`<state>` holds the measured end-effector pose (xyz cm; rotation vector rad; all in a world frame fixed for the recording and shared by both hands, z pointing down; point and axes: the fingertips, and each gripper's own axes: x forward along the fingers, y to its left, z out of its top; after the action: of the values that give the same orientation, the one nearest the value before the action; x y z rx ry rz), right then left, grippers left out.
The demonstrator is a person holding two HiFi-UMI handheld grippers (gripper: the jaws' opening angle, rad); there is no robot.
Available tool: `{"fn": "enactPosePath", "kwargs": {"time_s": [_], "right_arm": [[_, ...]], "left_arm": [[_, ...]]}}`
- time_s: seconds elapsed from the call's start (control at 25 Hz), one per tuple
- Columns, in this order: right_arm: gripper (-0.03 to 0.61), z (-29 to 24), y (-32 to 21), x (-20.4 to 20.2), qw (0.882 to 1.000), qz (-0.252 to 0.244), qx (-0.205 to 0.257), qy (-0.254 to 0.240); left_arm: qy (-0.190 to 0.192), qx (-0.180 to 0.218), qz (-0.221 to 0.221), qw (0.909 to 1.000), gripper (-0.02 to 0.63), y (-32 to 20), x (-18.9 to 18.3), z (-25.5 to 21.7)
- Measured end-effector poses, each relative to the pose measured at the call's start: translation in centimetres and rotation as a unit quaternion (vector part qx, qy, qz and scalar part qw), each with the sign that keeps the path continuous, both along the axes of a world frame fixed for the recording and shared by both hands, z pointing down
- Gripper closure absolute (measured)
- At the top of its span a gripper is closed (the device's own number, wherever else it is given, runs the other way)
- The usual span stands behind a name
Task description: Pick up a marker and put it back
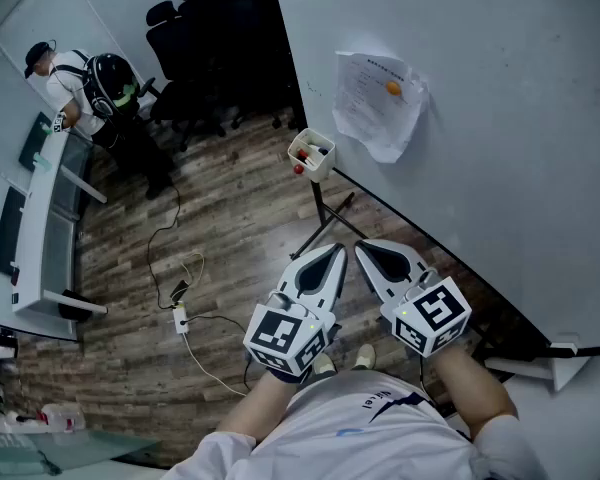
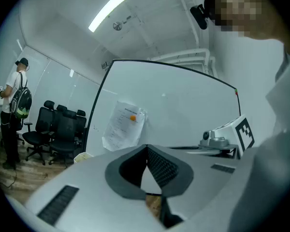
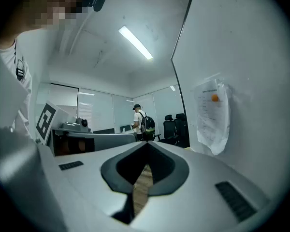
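Now, nothing is held yet. The big whiteboard [image 1: 500, 118] fills the right side & the wood floor [image 1: 230, 228] runs under it. The left gripper [image 1: 337, 251] & the right gripper [image 1: 363, 248] are side by side in front of the person, pointing level at the board's edge. Both pairs of jaws are pressed together w/ nothing between them.

The markers [image 1: 315, 151] stand in a little box [image 1: 311, 154] at the edge of the whiteboard. The box is past the jaws & apart from them.

What could go wrong, I think:
- The person has to step closer. The board's black legs [image 1: 325, 218] stick out on the floor right ahead, so a foot could catch on them.
- If the jaws stay pressed together when they get there, they would only poke the box & maybe tip it or knock it loose.
- The markers sit close together, so the jaws could pinch 2 at once or push one out.

Other stuff around:
- A row of black chairs [image 1: 205, 28] is far back.
- A long white counter [image 1: 45, 218] is at the left, w/ another person [image 1: 80, 83] wearing a backpack beside it.
- A sheet of paper [image 1: 375, 103] hangs on the board, just past the box. A wide reach could brush it.
- A thin cable [image 1: 165, 248] & a plug strip [image 1: 179, 318] lie on the floor to the left, not in the way.
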<state>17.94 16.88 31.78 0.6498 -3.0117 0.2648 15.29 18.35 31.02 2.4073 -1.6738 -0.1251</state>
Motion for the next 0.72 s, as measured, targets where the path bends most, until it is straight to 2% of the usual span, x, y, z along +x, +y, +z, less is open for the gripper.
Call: {"fn": "enactPosePath", "kwargs": {"time_s": [0.4, 0.72], "right_arm": [[0.566, 0.0, 0.0, 0.4, 1.000, -0.014, 0.000, 0.003], [0.566, 0.3, -1.0, 1.1, 1.000, -0.021, 0.002, -0.005]], "left_arm": [[-0.002, -0.004, -0.004, 1.0000, 0.603, -0.3, 0.5, 0.3], [-0.015, -0.012, -0.031, 0.9993, 0.603, -0.9, -0.1, 1.2]]}}
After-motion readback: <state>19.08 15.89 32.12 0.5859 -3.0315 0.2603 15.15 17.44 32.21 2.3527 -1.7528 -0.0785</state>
